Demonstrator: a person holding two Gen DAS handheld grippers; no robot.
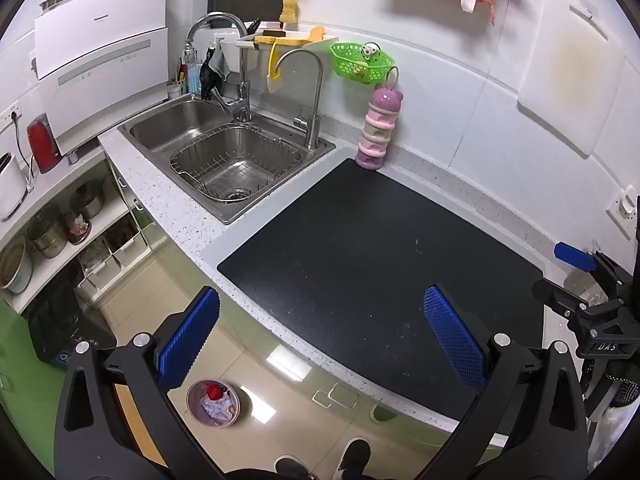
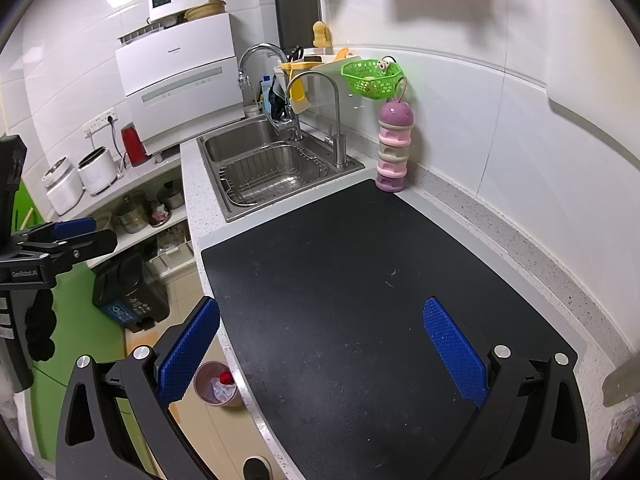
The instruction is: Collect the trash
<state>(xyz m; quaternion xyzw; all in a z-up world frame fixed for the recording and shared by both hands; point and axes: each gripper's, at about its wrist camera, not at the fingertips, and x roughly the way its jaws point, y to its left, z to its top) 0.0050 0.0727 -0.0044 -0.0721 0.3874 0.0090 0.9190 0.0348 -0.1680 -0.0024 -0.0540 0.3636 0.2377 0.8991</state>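
A small pink trash bin (image 1: 213, 403) stands on the floor below the counter, holding a red item and crumpled plastic; it also shows in the right wrist view (image 2: 218, 385). A black mat (image 1: 360, 264) lies on the counter, bare of trash; it shows in the right wrist view too (image 2: 360, 300). My left gripper (image 1: 320, 340) is open and empty above the counter's front edge. My right gripper (image 2: 320, 348) is open and empty above the mat. The right gripper shows at the far right of the left view (image 1: 576, 258), the left gripper at the far left of the right view (image 2: 76, 228).
A steel double sink (image 1: 224, 148) with a wire basket and two faucets lies to the left. A pink stacked container (image 1: 378, 132) stands at the mat's back corner. A green basket (image 1: 360, 62) hangs on the wall. A black bin (image 2: 128, 292) stands on the floor by shelves.
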